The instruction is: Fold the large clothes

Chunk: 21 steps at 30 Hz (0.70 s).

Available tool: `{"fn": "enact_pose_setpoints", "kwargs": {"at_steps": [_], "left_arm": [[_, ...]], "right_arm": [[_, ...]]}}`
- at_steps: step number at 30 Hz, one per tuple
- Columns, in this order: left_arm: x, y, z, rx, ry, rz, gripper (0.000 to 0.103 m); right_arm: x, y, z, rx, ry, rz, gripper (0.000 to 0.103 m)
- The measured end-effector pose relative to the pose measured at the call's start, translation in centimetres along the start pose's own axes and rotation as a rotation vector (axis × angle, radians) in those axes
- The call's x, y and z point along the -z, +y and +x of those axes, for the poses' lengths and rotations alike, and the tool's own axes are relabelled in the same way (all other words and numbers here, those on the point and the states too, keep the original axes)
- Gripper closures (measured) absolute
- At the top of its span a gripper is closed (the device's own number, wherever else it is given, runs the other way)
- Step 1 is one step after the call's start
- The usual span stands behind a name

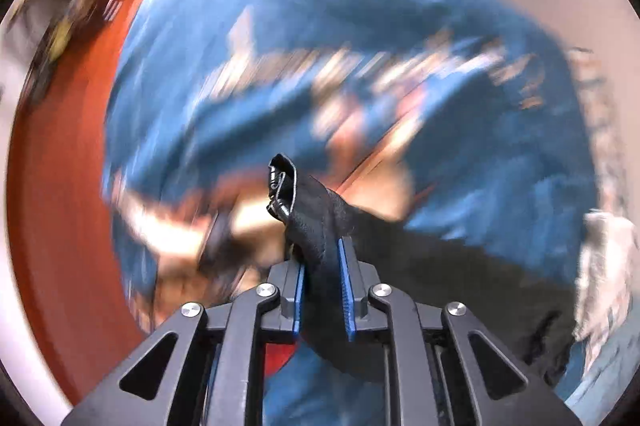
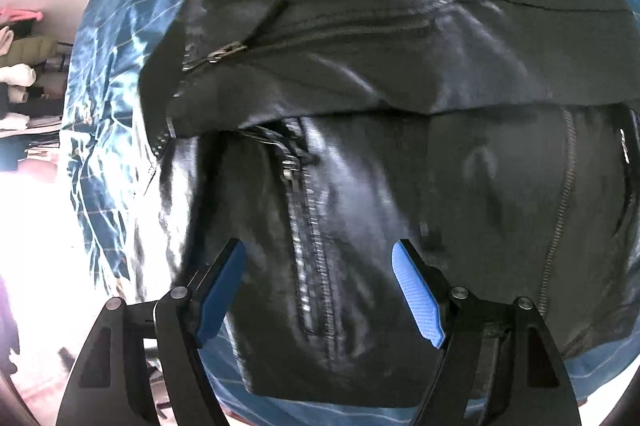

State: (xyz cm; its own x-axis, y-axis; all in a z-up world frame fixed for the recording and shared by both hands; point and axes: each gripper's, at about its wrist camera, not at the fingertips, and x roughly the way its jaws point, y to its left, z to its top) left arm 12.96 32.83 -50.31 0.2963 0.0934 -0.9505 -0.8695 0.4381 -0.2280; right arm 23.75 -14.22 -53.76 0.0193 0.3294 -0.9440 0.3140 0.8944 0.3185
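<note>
Left gripper (image 1: 322, 266) pinching black jacket (image 2: 380, 86) cuff; jacket lying on blue bedspread (image 2: 116, 74). Right gripper (image 2: 320, 290) hovering wide open, holding nothing. Risk: slick leather slipping free, undoing fold.

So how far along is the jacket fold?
Partly done: the black jacket lies on the blue sheet with its upper part already doubled over the lower. In hand: the left tongs are shut on a black cuff or edge; the right tongs hang open over the zipper. Left: finishing that fold and squaring it up.
</note>
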Motion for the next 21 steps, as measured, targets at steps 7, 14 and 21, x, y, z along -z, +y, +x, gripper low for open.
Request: {"fn": "enact_pose_setpoints", "kwargs": {"at_steps": [7, 14, 21], "left_arm": [[-6.5, 2.0, 4.7, 0.17, 0.094, -0.066, 0.086], [-0.4, 6.3, 2.1, 0.236, 0.175, -0.216, 0.017], [3.0, 3.4, 5.8, 0.14, 0.19, -0.243, 0.017]], "right_arm": [[-0.2, 3.4, 0.5, 0.001, 0.013, -0.091, 0.026], [-0.3, 3.5, 0.2, 0.029, -0.031, -0.119, 0.014], [-1.1, 0.3, 0.2, 0.176, -0.07, -0.021, 0.014]]}}
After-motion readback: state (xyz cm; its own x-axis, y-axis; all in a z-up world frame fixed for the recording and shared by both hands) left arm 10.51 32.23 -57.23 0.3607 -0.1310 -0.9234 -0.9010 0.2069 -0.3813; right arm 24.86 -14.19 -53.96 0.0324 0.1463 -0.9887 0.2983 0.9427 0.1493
